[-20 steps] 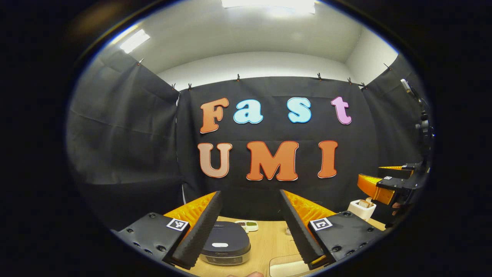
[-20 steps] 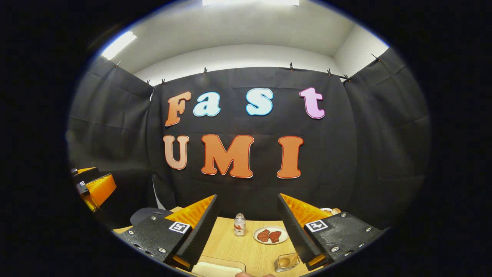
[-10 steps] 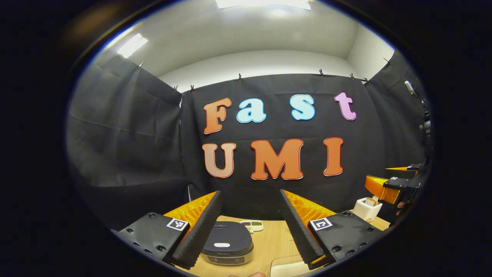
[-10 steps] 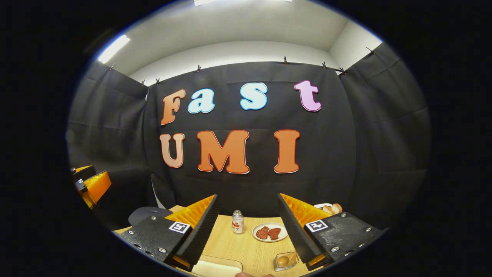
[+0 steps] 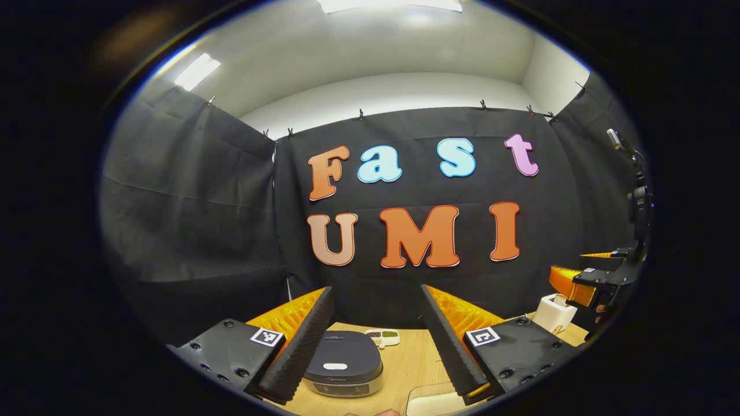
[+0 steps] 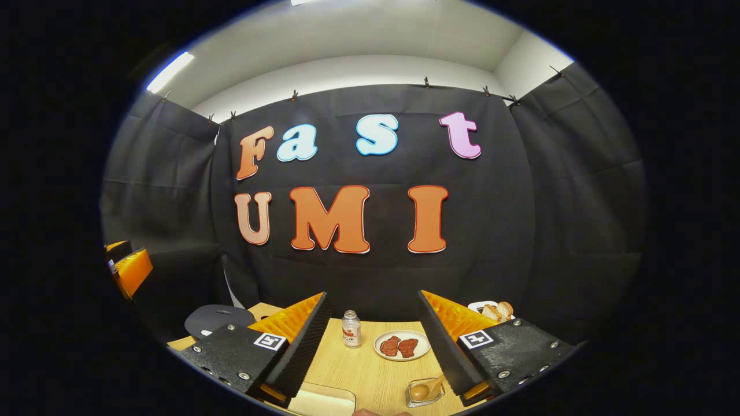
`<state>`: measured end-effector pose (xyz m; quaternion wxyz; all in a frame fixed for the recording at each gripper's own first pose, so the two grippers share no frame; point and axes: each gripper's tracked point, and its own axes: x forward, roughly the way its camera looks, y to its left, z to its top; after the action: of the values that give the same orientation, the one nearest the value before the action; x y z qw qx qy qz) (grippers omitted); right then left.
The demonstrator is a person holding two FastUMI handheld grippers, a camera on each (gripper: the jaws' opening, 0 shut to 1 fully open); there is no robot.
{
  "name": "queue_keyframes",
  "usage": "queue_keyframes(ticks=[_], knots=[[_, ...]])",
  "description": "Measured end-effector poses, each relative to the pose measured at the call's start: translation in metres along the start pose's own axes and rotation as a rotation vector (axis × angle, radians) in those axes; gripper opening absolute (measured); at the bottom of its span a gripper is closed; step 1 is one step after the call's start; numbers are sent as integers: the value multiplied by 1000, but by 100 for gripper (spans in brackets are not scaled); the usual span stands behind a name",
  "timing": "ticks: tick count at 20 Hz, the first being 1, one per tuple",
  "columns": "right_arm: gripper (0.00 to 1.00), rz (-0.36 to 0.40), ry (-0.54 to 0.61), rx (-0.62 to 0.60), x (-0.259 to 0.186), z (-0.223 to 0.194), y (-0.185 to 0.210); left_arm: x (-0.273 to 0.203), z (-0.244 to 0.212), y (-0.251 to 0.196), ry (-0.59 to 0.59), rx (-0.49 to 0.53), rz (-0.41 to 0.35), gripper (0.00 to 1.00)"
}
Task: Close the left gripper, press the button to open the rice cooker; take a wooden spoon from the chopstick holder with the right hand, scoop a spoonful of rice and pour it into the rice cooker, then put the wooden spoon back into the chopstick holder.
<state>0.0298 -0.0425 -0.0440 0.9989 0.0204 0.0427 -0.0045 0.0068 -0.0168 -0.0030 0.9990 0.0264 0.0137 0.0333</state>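
Step in hand: approach for the button press. Left tongs are released, held above the rice cooker, which sits lid-down on the tabletop. Right tongs are released, empty. Next: clench the left tongs, then lower onto the button
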Motion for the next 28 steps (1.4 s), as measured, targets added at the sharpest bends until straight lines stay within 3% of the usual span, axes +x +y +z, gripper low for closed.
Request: queue_keyframes(ticks=[7, 11, 12, 16, 17, 18, 20, 21, 22, 23, 26, 28], knots=[[94, -48, 65, -8, 15, -30, -32, 0, -10, -2, 26, 24, 27, 100], [94, -83, 99, -6, 21, -48, -54, 1, -18, 4, 50, 52, 53, 93], [94, -86, 107, 0, 22, -51, -57, 1, -22, 6, 64, 54, 58, 99], [94, -110, 121, 6, 21, -59, -71, 22, -44, 20, 157, 58, 78, 55], [94, -117, 123, 4, 19, -61, -74, 27, -51, 27, 182, 65, 88, 59], [94, -126, 123, 3, 17, -61, -78, 34, -58, 43, 215, 80, 132, 41], [94, -145, 124, -5, 14, -61, -86, 50, -81, 57, 301, 58, 137, 5], [94, -156, 121, -9, 12, -62, -92, 62, -93, 59, 352, 25, 125, 9], [94, -168, 121, -13, 9, -62, -97, 66, -107, 65, 420, -5, 129, 3], [94, -180, 123, -14, 7, -62, -101, 78, -134, 70, 514, -49, 126, 6], [94, -211, 129, -26, -2, -65, -113, 85, -197, 73, 816, -253, 109, 5], [93, -228, 135, -41, -7, -67, -119, 97, -232, 78, 941, -326, 110, 5]])
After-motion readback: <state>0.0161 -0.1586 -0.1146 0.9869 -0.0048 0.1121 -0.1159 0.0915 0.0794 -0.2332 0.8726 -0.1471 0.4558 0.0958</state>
